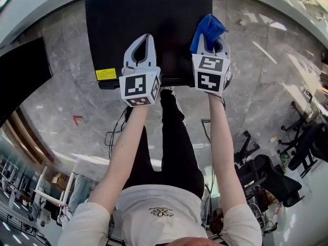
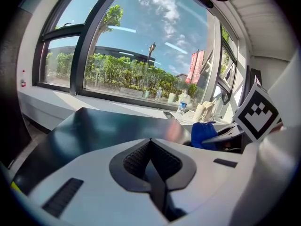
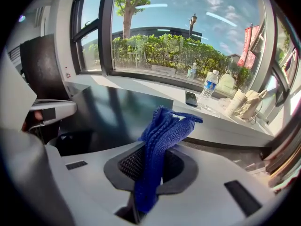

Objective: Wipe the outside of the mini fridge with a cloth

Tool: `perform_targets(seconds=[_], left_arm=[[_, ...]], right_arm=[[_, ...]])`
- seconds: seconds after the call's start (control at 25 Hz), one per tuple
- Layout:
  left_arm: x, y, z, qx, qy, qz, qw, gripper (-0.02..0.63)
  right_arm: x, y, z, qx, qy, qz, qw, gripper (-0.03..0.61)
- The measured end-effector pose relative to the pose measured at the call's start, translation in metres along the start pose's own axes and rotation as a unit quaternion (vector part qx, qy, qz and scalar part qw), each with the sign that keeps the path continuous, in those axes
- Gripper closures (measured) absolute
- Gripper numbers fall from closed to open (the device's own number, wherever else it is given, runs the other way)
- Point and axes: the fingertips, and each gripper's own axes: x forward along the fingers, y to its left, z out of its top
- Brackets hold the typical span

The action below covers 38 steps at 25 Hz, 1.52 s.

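Right gripper [image 1: 215, 44] jaws are clamped on the cloth [image 1: 207, 29]. Left gripper [image 1: 147, 39] jaws are pressed together with nothing between them.

Hidden or unclear:
- Head view shows only the top of the fridge [image 1: 148, 9]. Its front and sides are out of sight, its far edge is cut off at 12 o'clock, and both grippers cover part of its near edge.
- The cloth's lower end runs down into the right gripper's jaw slot and is lost there.
- Whether the cloth touches the fridge cannot be told.

Task items:
- The fridge is black with a smooth, reflective top. It stands at 12 o'clock in the head view, directly ahead of both grippers.
- A yellow label [image 1: 105, 74] sits at its near left corner, at 9 o'clock from the left gripper.
- The cloth is blue, knitted and folded, and stands up out of the jaws over the fridge's right side.

Surroundings:
- Right gripper view: a white sill [image 3: 221, 121] runs behind the fridge under a large window. On it lie a phone [image 3: 191, 98], a bottle [image 3: 208, 91] and pale bags [image 3: 244, 102], from 12 to 2 o'clock.
- Head view: office chairs [image 1: 266, 178] stand on the grey floor [image 1: 66, 111] at 4 o'clock, well apart from the fridge.
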Motion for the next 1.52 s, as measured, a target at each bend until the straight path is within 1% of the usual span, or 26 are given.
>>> perform_targets(seconds=[0.16, 0.36, 0.64, 0.76, 0.84, 0.88, 1.0, 1.16, 1.24, 1.36, 1.52], left_arm=[[-0.003, 0.005, 0.004, 0.001, -0.002, 0.006, 1.0, 0.609], [-0.01, 0.013, 0.004, -0.004, -0.005, 0.019, 0.9998, 0.609], [-0.022, 0.017, -0.005, -0.019, -0.003, 0.038, 0.9991, 0.609], [-0.031, 0.017, -0.004, -0.03, -0.002, 0.043, 0.9986, 0.609], [-0.039, 0.019, -0.001, -0.039, -0.003, 0.045, 0.9982, 0.609], [-0.044, 0.021, -0.001, -0.043, -0.004, 0.046, 0.998, 0.609], [-0.059, 0.032, 0.005, -0.044, -0.009, 0.044, 0.998, 0.609], [-0.089, 0.061, 0.013, -0.051, -0.023, 0.052, 0.9971, 0.609], [-0.105, 0.087, 0.012, -0.053, -0.027, 0.062, 0.9963, 0.609], [-0.131, 0.13, 0.005, -0.066, -0.029, 0.088, 0.9935, 0.609], [-0.169, 0.187, -0.003, -0.084, -0.034, 0.114, 0.9894, 0.609]], right_arm=[[0.0, -0.009, -0.004, 0.009, 0.007, -0.014, 1.0, 0.506], [0.0, -0.014, -0.005, 0.021, 0.008, -0.022, 0.999, 0.506], [-0.003, -0.018, -0.006, 0.016, 0.006, -0.028, 0.999, 0.507], [-0.004, -0.026, -0.008, 0.03, 0.011, -0.042, 0.999, 0.506], [-0.01, -0.026, -0.003, 0.039, 0.007, -0.046, 0.998, 0.506], [-0.015, -0.02, 0.004, 0.036, 0.0, -0.043, 0.998, 0.507], [-0.032, 0.016, 0.034, 0.01, -0.033, -0.021, 0.999, 0.507], [-0.047, 0.091, 0.067, 0.004, -0.065, 0.028, 0.997, 0.506], [-0.048, 0.138, 0.077, 0.003, -0.07, 0.054, 0.996, 0.507], [-0.053, 0.203, 0.087, -0.014, -0.074, 0.086, 0.993, 0.506], [-0.059, 0.275, 0.095, -0.024, -0.074, 0.113, 0.991, 0.506]])
